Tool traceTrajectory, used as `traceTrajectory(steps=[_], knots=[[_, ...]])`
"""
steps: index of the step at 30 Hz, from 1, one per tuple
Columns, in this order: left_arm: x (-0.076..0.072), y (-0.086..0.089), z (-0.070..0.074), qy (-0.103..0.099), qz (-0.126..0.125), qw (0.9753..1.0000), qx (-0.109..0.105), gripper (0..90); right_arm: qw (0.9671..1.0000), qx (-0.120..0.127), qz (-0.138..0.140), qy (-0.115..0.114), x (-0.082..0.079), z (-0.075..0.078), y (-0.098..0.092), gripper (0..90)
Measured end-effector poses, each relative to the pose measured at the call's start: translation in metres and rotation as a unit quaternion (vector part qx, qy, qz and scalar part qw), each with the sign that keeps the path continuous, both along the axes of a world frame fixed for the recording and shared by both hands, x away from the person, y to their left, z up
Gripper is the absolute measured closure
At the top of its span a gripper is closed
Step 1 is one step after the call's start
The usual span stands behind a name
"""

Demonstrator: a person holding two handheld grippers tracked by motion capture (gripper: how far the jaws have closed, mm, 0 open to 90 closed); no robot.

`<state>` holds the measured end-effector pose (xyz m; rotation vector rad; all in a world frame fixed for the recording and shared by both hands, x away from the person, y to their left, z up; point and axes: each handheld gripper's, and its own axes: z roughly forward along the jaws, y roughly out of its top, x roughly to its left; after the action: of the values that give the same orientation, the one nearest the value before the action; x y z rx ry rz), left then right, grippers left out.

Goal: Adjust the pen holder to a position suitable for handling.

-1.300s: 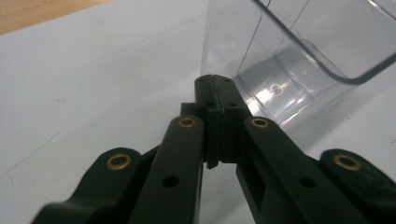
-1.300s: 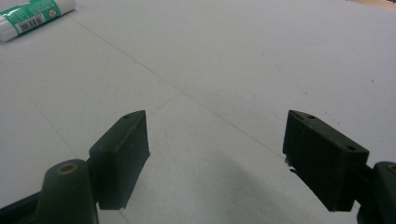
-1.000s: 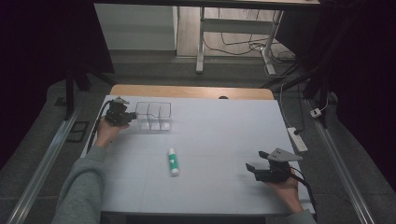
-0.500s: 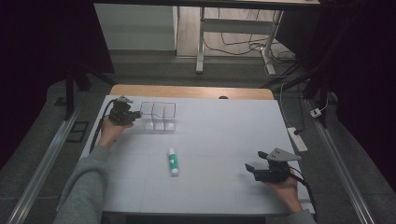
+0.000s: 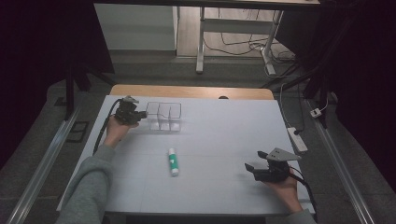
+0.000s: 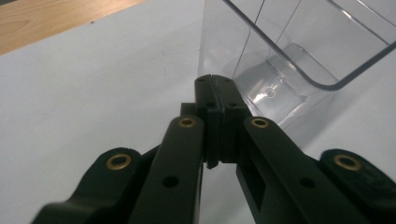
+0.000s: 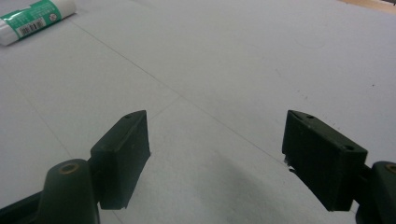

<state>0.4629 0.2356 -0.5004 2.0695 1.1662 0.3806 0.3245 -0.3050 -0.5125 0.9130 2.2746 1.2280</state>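
- Pinching the near wall of the clear plastic organiser [image 6: 299, 51], the left gripper [image 5: 138, 113] has its fingers [image 6: 205, 100] pressed together on the thin transparent edge, as the left gripper view shows
- Beyond those fingers the organiser's compartments open up, with a divider wall and a moulded floor visible through the plastic; no writing can be read on it
- From the high view the organiser [image 5: 163, 115] stands on the white tabletop [image 5: 219, 126] just ahead of the left fingers, touching them at its left end
- Well apart, the right gripper [image 5: 250, 169] rests low over the tabletop with its fingers [image 7: 122, 154] spread wide and nothing between them
- Ahead and to the left of the right fingers lies a glue stick [image 7: 35, 19], flat on its side; its green label carries a barcode and small print too blurred to read
- Seen from above, the glue stick [image 5: 173, 161] lies between the two grippers, nearer the person's edge than the organiser and apart from both sets of fingers
- A white power strip [image 5: 297, 139] sits off the tabletop's right edge, beyond the right fingers
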Motion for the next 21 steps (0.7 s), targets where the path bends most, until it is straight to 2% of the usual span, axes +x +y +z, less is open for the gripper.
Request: traceTrajectory(steps=[21], knots=[[0.005, -0.023, 0.002, -0.002, -0.024, 0.9997, -0.001, 89.0, 1.0, 0.0, 0.003, 0.0, 0.001, 0.0, 0.003, 23.0]])
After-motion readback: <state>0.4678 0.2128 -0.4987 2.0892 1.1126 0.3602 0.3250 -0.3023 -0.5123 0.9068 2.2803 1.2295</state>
